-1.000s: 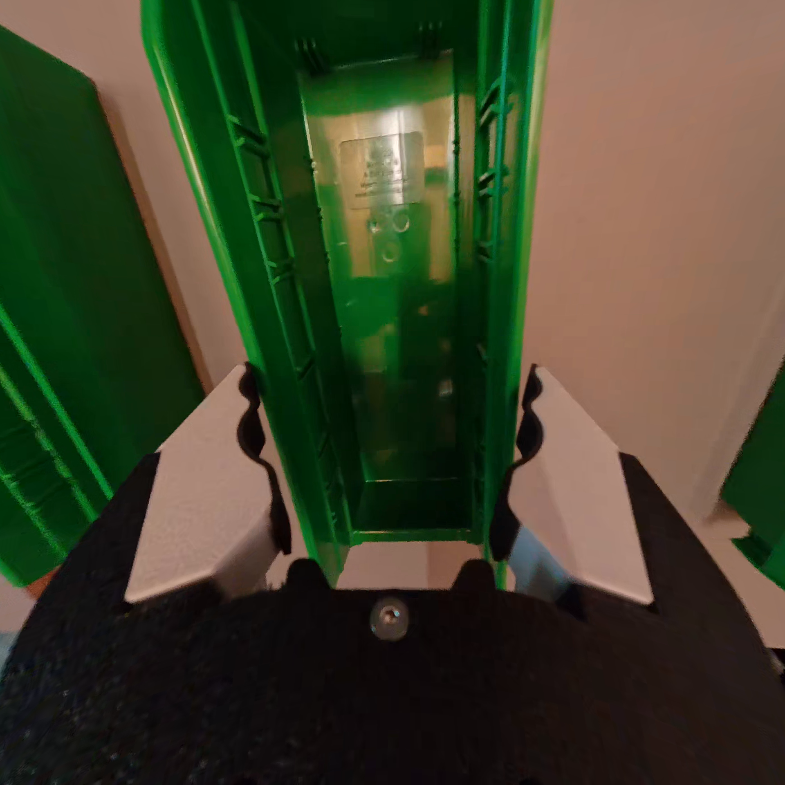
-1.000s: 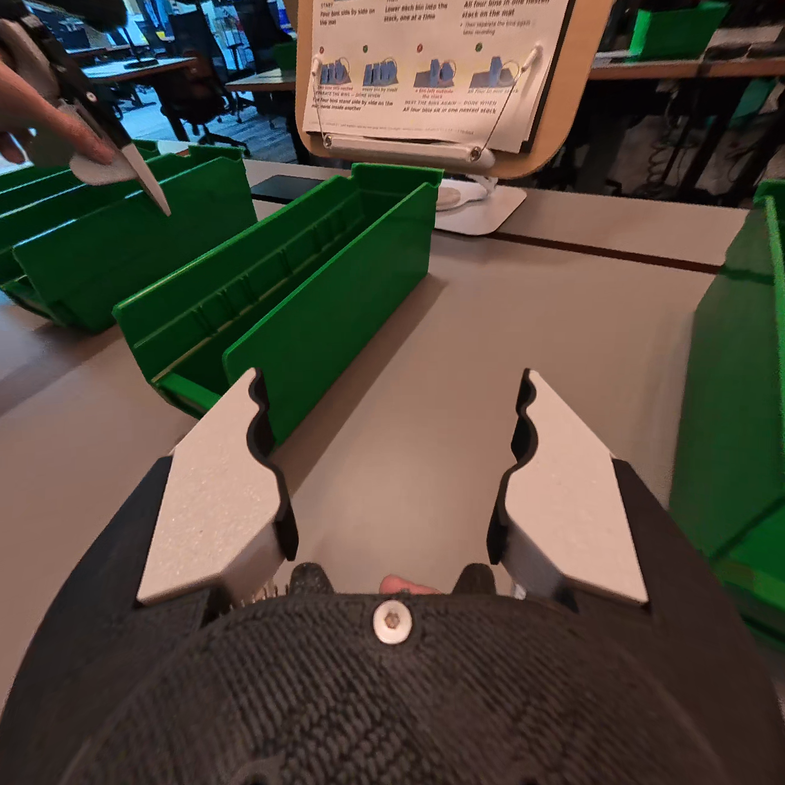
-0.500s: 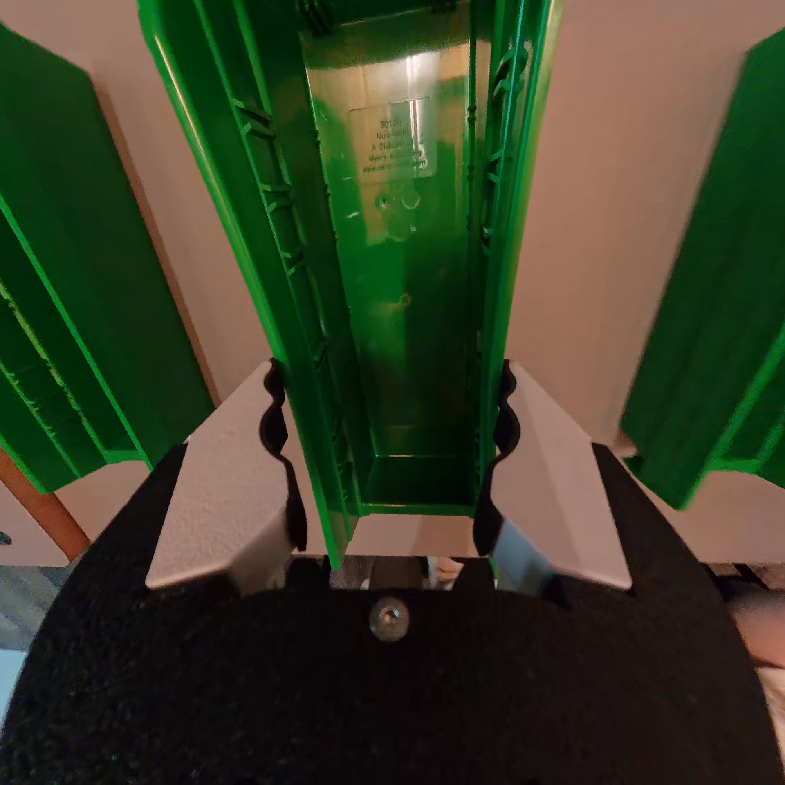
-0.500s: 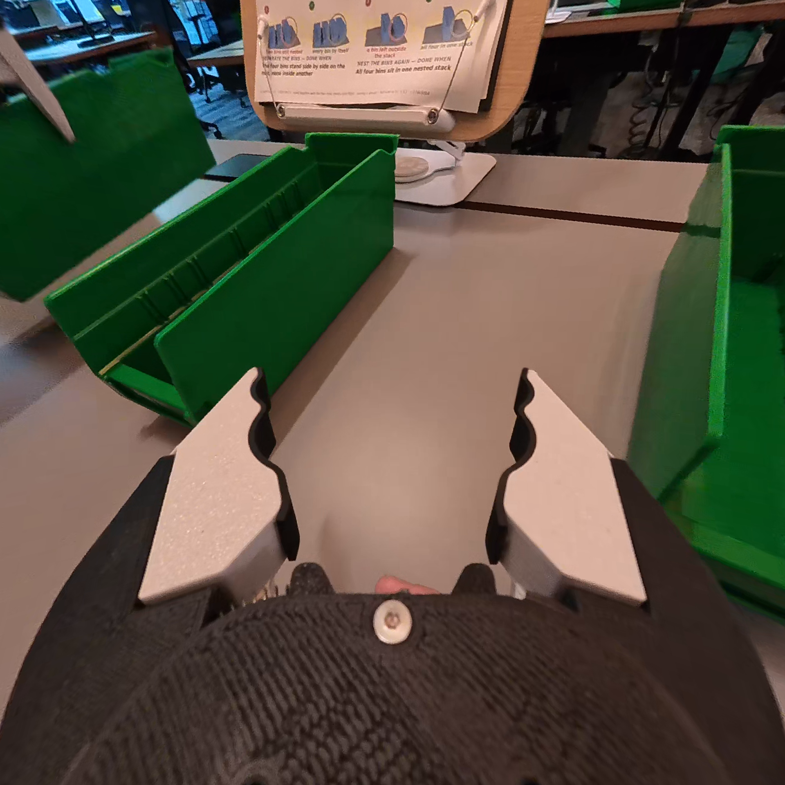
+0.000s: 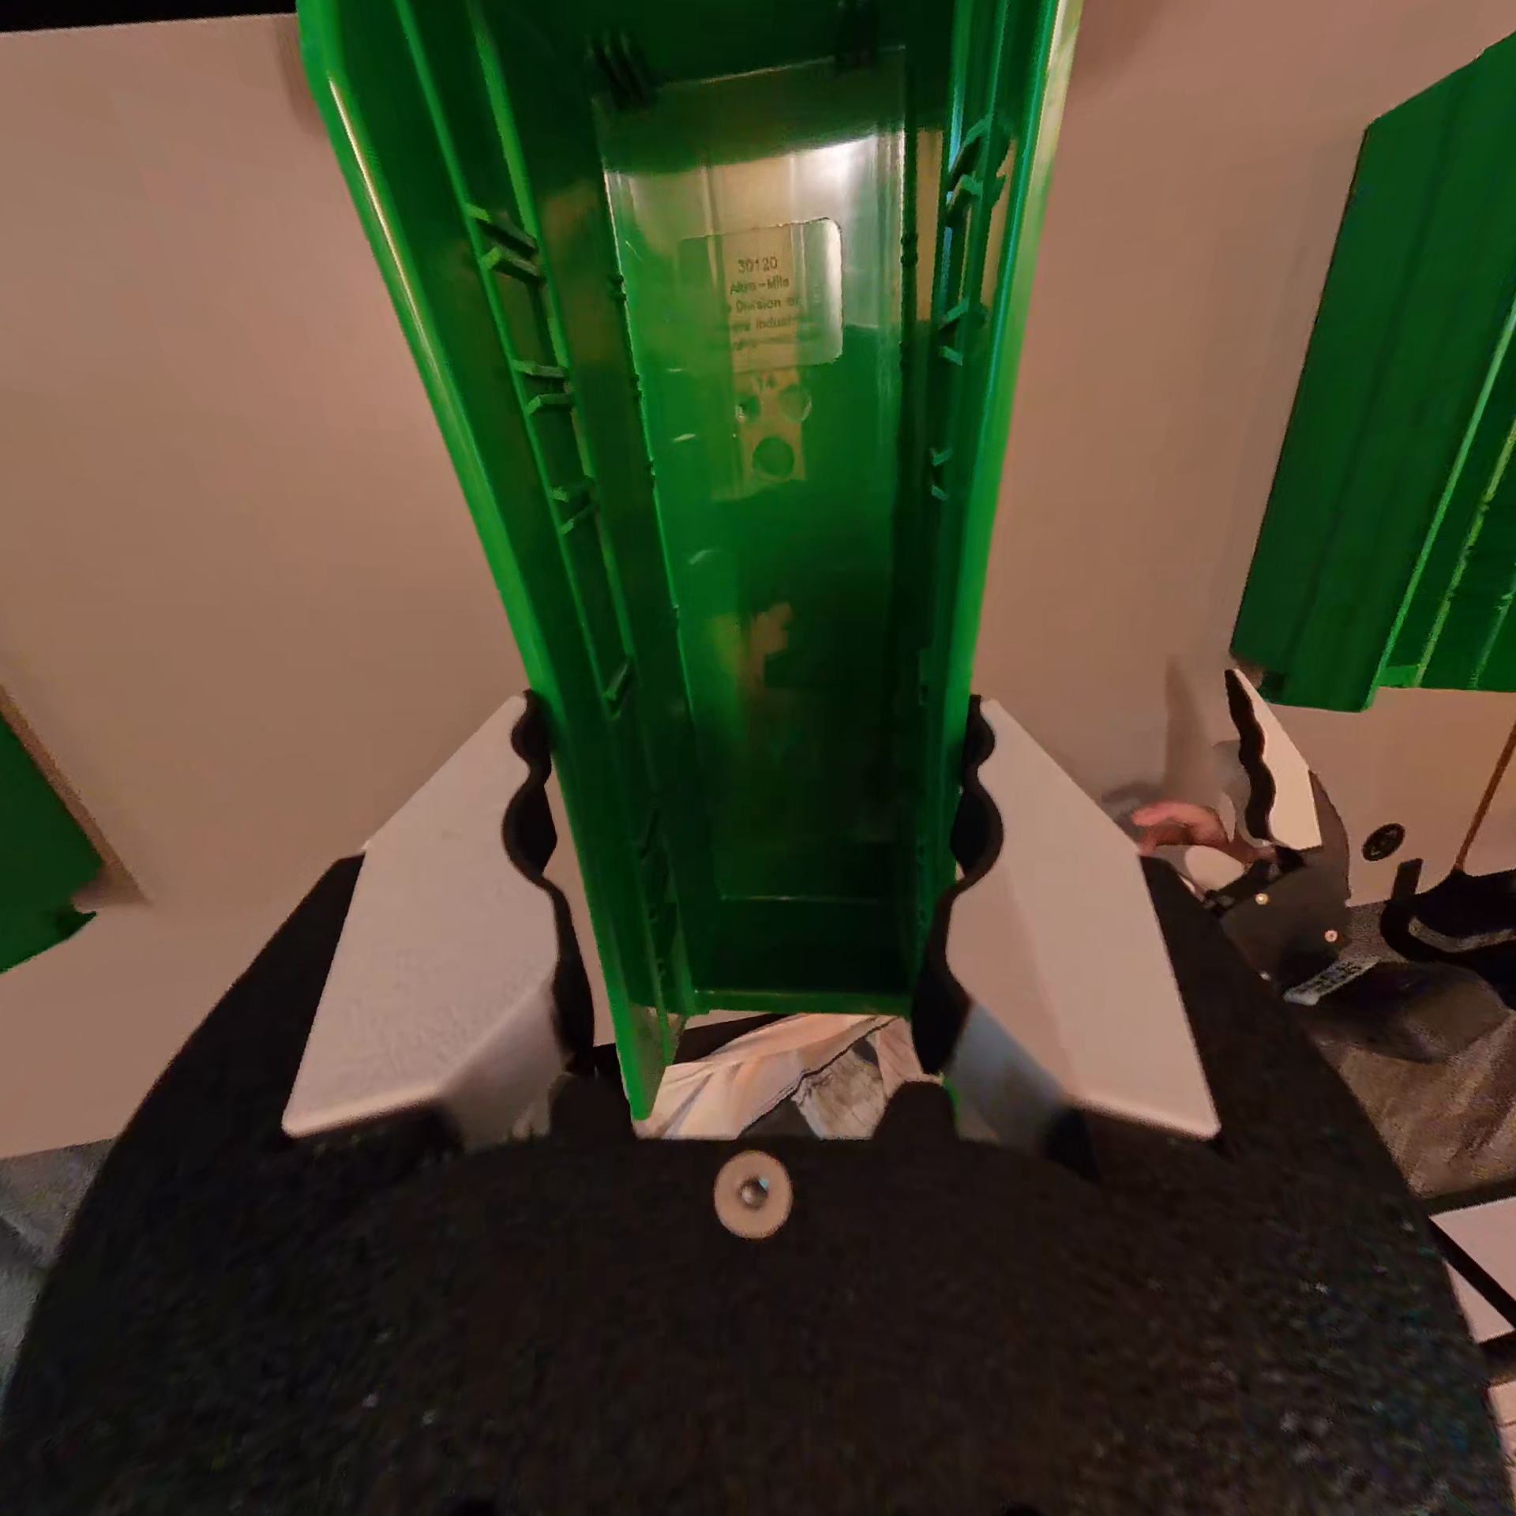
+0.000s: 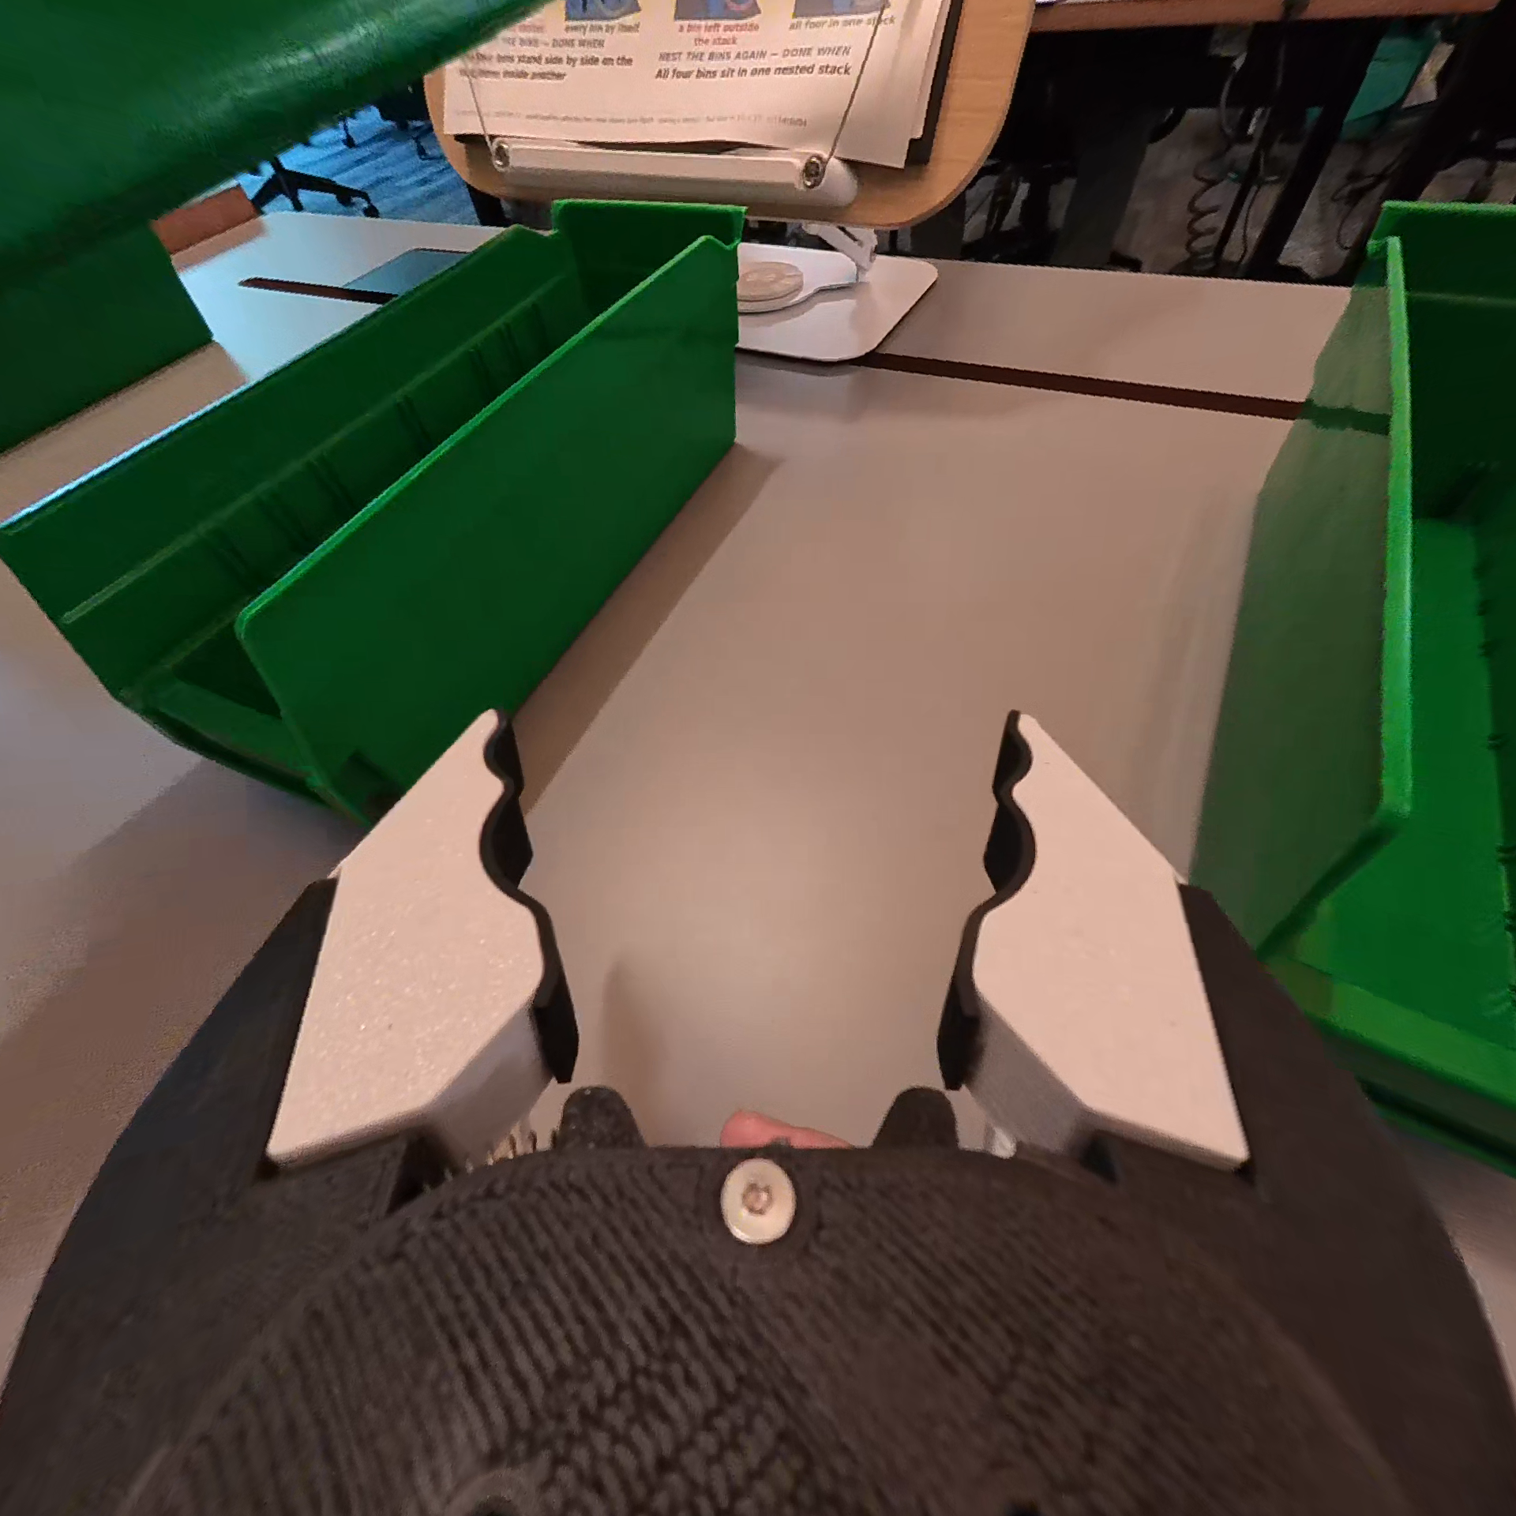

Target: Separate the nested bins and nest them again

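Observation:
My left gripper (image 5: 751,738) is shut on the near end of a long green bin (image 5: 771,492), one finger against each side wall. It holds the bin off the grey table (image 5: 205,492). The same bin shows as a blurred green shape at the top left of the right wrist view (image 6: 164,98). My right gripper (image 6: 755,820) is open and empty, low over the table (image 6: 902,615). It hangs between a second green bin (image 6: 459,509) on its left and a third green bin (image 6: 1394,656) on its right. It also shows at the right of the left wrist view (image 5: 1263,787).
Another green bin (image 6: 90,344) stands at the far left. A clipboard stand with an instruction sheet (image 6: 705,90) is at the table's back edge. In the left wrist view, green bins sit at the right (image 5: 1394,410) and left (image 5: 33,861).
My left gripper has closed on the bin's walls and lifted it off the table, toward the right. My right gripper has moved forward between two bins and stayed open.

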A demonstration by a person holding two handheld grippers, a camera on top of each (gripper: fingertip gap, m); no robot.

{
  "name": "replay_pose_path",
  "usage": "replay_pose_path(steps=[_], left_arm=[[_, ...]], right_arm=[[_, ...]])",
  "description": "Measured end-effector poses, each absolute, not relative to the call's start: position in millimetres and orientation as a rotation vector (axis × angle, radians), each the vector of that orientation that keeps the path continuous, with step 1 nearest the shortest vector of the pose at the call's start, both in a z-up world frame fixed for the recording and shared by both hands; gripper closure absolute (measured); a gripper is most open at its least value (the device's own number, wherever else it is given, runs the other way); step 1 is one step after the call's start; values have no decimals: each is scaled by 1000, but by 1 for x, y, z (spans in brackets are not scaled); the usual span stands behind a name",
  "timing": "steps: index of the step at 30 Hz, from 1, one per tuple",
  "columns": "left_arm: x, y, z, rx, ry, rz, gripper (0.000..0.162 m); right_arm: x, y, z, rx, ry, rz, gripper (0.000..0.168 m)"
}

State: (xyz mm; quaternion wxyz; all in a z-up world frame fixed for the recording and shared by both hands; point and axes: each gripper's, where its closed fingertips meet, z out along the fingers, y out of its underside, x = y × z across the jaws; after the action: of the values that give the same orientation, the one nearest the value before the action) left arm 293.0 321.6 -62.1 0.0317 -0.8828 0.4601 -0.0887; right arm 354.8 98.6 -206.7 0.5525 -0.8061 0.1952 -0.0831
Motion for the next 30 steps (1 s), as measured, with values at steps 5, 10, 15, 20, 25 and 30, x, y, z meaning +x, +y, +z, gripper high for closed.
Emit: replay_pose_path(steps=[5, 10, 15, 20, 25, 30], left_arm=[[303, 299, -86, -2754, 1414, -196, 64], [305, 283, -110, -2787, 1412, -158, 65], [308, 284, -122, -2773, 1373, -80, 66], [317, 284, -130, -2735, 1368, -36, 66], [320, 284, -141, -2696, 1385, 16, 65], [317, 283, -146, -2686, 1389, 32, 64]], right_arm=[[357, 94, -201, -1883, 485, -193, 53], [356, 92, -198, -1869, 484, -185, 54], [359, 89, -199, -1863, 503, -169, 54], [361, 88, -200, -1861, 515, -148, 55], [359, 89, -201, -1867, 506, -147, 56], [359, 91, -207, -1883, 512, -134, 56]])
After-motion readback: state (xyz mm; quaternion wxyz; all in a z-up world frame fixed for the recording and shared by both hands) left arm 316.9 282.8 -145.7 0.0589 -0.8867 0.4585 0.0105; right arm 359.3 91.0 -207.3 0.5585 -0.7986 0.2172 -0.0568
